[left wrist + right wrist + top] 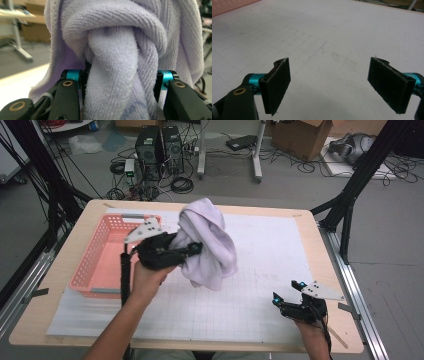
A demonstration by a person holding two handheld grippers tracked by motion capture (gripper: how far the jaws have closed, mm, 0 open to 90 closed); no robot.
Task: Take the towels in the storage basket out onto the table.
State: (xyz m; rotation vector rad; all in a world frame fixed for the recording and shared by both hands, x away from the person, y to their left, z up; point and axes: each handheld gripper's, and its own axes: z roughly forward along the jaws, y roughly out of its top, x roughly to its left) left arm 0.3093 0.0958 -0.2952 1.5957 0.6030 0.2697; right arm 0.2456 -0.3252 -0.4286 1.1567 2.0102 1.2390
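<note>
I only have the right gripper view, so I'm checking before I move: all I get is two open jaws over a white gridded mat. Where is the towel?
Observer: The left gripper holds the towel up off the mat, its jaws closed on a thick bunch of it.
Operator: Is there a bin for it?
Observer: Yes, a pink basket stands on the table's left side, right beside the raised towel.
Operator: And my right gripper?
Observer: The right gripper sits low near the table's near right corner, well apart from the towel, holding nothing.
</note>
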